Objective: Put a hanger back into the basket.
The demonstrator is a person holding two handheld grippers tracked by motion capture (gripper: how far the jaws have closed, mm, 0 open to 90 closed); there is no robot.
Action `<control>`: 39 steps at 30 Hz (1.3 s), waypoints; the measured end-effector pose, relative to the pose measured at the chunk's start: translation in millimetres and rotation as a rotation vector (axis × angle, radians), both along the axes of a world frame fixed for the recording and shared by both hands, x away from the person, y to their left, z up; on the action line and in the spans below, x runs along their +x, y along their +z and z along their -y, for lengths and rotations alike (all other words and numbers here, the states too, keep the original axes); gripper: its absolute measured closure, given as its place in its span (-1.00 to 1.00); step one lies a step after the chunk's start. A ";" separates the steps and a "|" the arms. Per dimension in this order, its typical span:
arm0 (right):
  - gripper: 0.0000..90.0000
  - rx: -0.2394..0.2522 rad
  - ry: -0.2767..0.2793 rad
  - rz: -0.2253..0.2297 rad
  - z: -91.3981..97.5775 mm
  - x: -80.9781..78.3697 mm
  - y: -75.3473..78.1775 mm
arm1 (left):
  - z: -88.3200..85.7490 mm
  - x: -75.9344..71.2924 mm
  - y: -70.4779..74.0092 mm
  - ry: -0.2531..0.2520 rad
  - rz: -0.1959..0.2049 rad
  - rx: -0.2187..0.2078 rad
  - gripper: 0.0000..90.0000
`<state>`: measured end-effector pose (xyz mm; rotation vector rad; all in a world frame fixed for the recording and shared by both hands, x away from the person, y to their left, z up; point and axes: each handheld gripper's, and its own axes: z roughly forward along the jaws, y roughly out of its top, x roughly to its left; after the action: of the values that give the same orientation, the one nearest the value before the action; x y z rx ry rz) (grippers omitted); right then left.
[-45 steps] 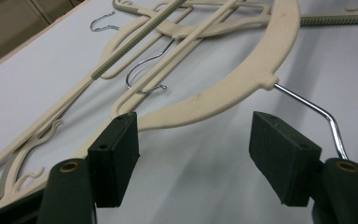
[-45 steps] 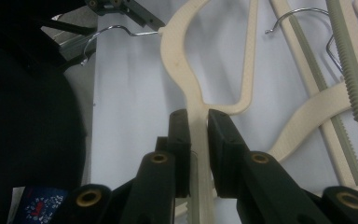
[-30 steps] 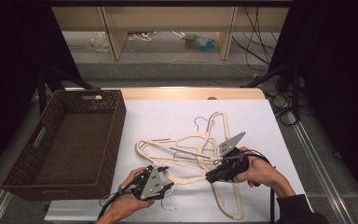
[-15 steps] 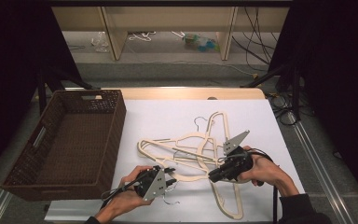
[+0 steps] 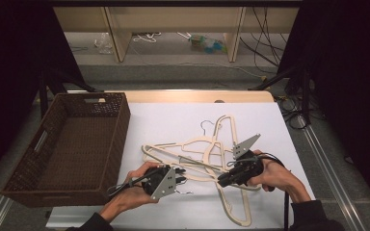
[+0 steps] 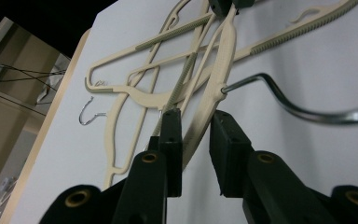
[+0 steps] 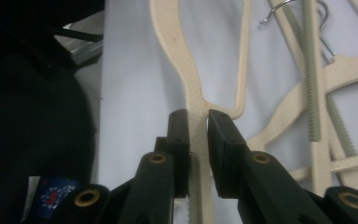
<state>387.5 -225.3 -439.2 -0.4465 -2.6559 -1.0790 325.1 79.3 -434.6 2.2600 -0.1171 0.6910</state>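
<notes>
Two grippers working on a heap of cream hangers beside a brown basket.

At the left of the high view stands the woven basket [image 5: 67,144]; right of it, in the middle of the white table [image 5: 173,120], the tangled hangers [image 5: 207,149] lie crossing one another. At lower centre the left gripper [image 5: 180,174] has just been closing: in its own view its jaws sit narrow around one hanger's arm [image 6: 193,128], the left pad against it, a slight gap at the right. Farther right, the right gripper [image 5: 221,180] has just eased a little, its jaws still close around another hanger's stem [image 7: 198,121] in its own view.
</notes>
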 end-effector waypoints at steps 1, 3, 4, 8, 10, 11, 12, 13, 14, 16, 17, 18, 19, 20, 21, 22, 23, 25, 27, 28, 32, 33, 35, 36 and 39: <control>0.59 -0.016 -0.022 0.026 -1.5 -1.4 3.8 | 1.5 -0.3 2.6 -0.001 -0.005 0.004 0.72; 0.40 -0.037 -0.043 0.062 -3.8 -4.5 8.5 | 4.8 0.2 11.8 0.006 -0.034 0.007 0.75; 0.38 -0.046 -0.050 0.089 -4.6 -6.2 11.2 | 5.8 0.7 14.5 0.006 -0.046 0.002 0.76; 0.41 -0.093 -0.075 0.179 -6.4 -9.9 18.8 | 10.6 0.7 24.2 0.013 -0.078 -0.009 0.82; 0.47 -0.090 -0.096 0.207 -4.8 -8.2 20.8 | 11.5 1.6 24.9 0.017 -0.086 -0.006 0.83; 0.46 -0.093 -0.107 0.216 -4.0 -8.0 21.4 | 12.9 4.0 25.0 0.022 -0.110 -0.006 0.83; 0.44 -0.088 -0.112 0.216 -3.4 -7.4 21.3 | 13.4 5.5 26.0 0.027 -0.104 -0.007 0.83; 0.44 -0.088 -0.112 0.216 -3.4 -7.4 21.3 | 13.4 5.5 26.0 0.027 -0.104 -0.007 0.83; 0.40 -0.081 -0.126 0.222 -3.1 -7.0 21.1 | 14.0 7.0 26.9 0.030 -0.103 -0.008 0.83; 0.24 -0.060 -0.166 0.244 -1.3 -6.6 25.9 | 14.7 13.4 31.0 0.038 -0.131 -0.031 0.85; 0.21 -0.053 -0.180 0.248 -0.5 -6.6 28.1 | 14.8 15.7 33.0 0.041 -0.135 -0.037 0.86; 0.20 -0.044 -0.190 0.258 0.7 -5.9 30.0 | 14.8 15.7 33.0 0.041 -0.135 -0.037 0.87; 0.14 -0.030 -0.209 0.265 2.3 -6.2 32.4 | 15.2 20.6 36.1 0.049 -0.138 -0.045 0.88; 0.14 -0.030 -0.209 0.265 2.3 -6.2 32.4 | 15.2 20.6 36.1 0.049 -0.138 -0.045 0.90; 0.05 -0.012 -0.243 0.272 5.7 -6.0 36.9 | 15.2 23.4 37.8 0.053 -0.155 -0.059 0.90; 0.05 -0.001 -0.257 0.282 7.9 -5.6 39.3 | 14.7 28.7 39.8 0.073 -0.181 -0.082 0.91; 0.05 -0.001 -0.257 0.282 7.9 -5.6 39.3 | 14.7 28.7 39.8 0.073 -0.181 -0.082 0.91; -0.01 0.027 -0.300 0.297 15.2 -7.7 47.7 | 13.4 34.2 39.4 0.106 -0.223 -0.108 0.91; -0.02 0.038 -0.315 0.306 19.4 -10.1 52.1 | 10.4 40.2 39.2 0.136 -0.264 -0.138 0.91; -0.02 0.046 -0.318 0.319 21.3 -11.0 53.7 | 10.4 40.2 39.2 0.136 -0.264 -0.138 0.91; -0.02 0.053 -0.323 0.319 25.6 -14.4 56.2 | 10.0 40.1 39.1 0.158 -0.281 -0.143 0.91; -0.02 0.052 -0.326 0.318 26.9 -15.4 56.3 | 10.5 39.6 39.3 0.161 -0.280 -0.141 0.91; -0.02 0.054 -0.330 0.317 28.9 -16.9 55.5 | 10.9 39.5 39.7 0.174 -0.280 -0.140 0.91; -0.02 0.056 -0.331 0.314 31.3 -17.9 54.1 | 10.8 40.0 39.6 0.178 -0.287 -0.144 0.90; -0.02 0.058 -0.338 0.302 33.6 -20.3 52.6 | 10.4 43.0 40.1 0.195 -0.311 -0.164 0.89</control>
<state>367.1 -258.9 -386.5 -0.8003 -2.8654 -1.4176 368.1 68.9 -394.6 2.2069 0.3032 0.4225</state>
